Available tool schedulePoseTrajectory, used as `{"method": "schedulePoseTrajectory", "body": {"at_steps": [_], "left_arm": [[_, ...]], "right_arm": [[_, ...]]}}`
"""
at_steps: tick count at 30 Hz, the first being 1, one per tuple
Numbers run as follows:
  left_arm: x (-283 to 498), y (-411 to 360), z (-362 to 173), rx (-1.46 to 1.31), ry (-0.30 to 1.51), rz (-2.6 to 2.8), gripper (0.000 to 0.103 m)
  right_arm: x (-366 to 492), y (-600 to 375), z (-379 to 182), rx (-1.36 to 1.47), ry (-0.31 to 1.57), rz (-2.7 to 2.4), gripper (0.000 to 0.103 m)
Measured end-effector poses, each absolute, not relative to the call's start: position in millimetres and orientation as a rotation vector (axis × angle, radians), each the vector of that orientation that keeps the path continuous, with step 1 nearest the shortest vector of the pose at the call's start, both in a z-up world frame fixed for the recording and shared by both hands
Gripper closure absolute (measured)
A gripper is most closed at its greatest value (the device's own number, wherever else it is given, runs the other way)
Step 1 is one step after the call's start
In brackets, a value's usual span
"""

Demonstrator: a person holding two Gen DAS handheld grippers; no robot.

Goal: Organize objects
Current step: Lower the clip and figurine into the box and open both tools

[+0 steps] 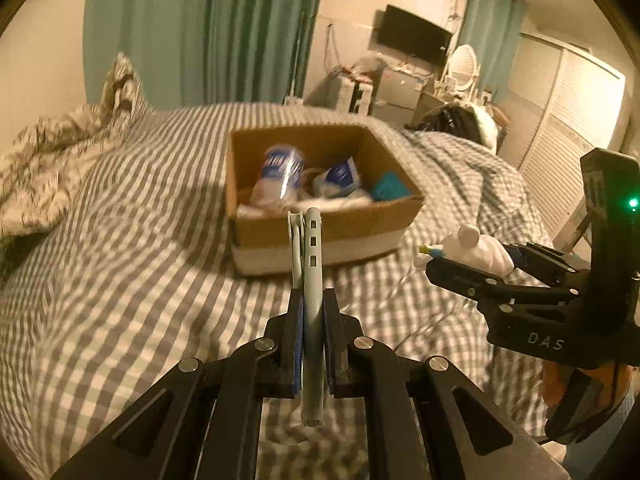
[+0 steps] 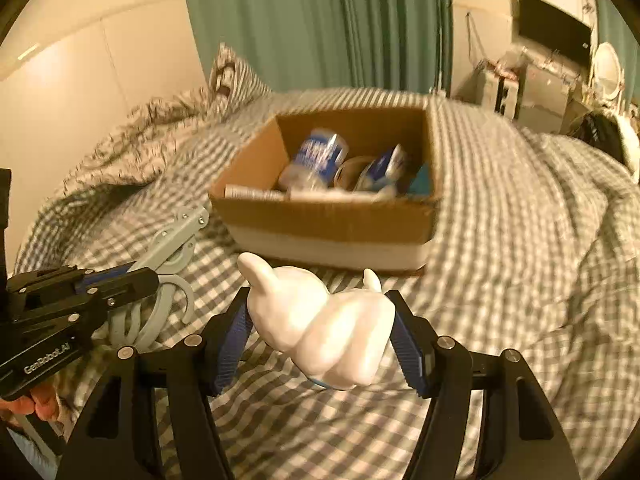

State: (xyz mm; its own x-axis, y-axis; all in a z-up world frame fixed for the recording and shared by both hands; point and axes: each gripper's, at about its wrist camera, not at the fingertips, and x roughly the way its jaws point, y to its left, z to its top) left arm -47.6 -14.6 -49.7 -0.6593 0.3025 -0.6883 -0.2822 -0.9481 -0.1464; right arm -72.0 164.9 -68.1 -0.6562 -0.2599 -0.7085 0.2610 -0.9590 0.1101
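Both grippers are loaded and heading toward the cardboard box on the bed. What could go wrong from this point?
1. The white figurine is rounded and glossy, pinched only at its sides by the right gripper; it may slip or rotate out.
2. The left gripper grips the grey hand tool by a thin edge, so it could pivot.
3. The cardboard box already holds bottles, and it sits on soft bedding; dropped items could bounce out or tip it.

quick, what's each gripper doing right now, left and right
Left gripper: shut on the grey tool.
Right gripper: shut on the white figurine.
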Motion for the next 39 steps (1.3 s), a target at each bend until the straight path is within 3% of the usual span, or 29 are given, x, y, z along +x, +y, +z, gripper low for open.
{"method": "schedulePoseTrajectory", "body": {"at_steps": [11,21,29,39], "left_arm": [[-87.9,15.1,10.7,-0.932,0.057,2.667,0.095],[-162.8,26.6,32.4,-0.886,0.063,2.69,0.095],[-214.8,29.9,8.4,-0.941,0.085,2.664,0.095],[-249.8,32.0,-52.2,-1.08,0.077,2.582,0.095]], "right_arm": [[-73.6,180.9,1.9,0.914,0.127,-2.717,0.038],[-132.7,180.5,43.9,0.798,0.151,-2.732,0.038],[-188.8,169.6,35.8,0.826,0.152,-2.727,0.038],[-257.1,168.6,-12.1,0.956,0.091,-2.688,0.038]]}}
